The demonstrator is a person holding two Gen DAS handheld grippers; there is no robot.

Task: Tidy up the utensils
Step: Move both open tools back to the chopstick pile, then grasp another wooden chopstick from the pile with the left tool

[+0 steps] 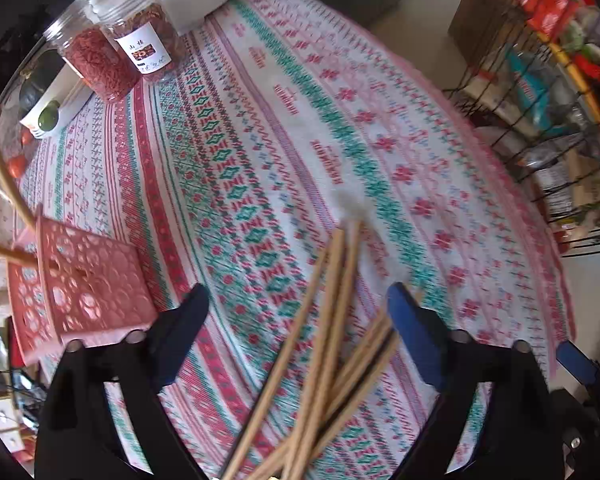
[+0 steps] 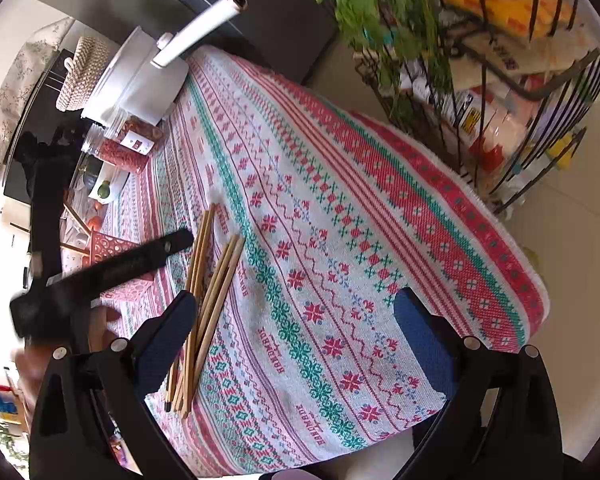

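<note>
Left hand-held gripper [image 1: 298, 300]: jaws spread wide, holding nothing, poised above the chopsticks [image 1: 324, 320], which lie loose between its fingers. Right hand-held gripper [image 2: 296, 308]: jaws likewise wide apart and empty; whether its left finger touches the bundle cannot be told. The chopsticks lie flat on the desk [image 2: 340, 200], fanned slightly, their long axis running from the near edge away toward the desk's middle. Beyond them, at left, stands a pink perforated basket [image 1: 92, 276]; farther off, 2 clear jars [image 1: 120, 56] with red contents.
</note>
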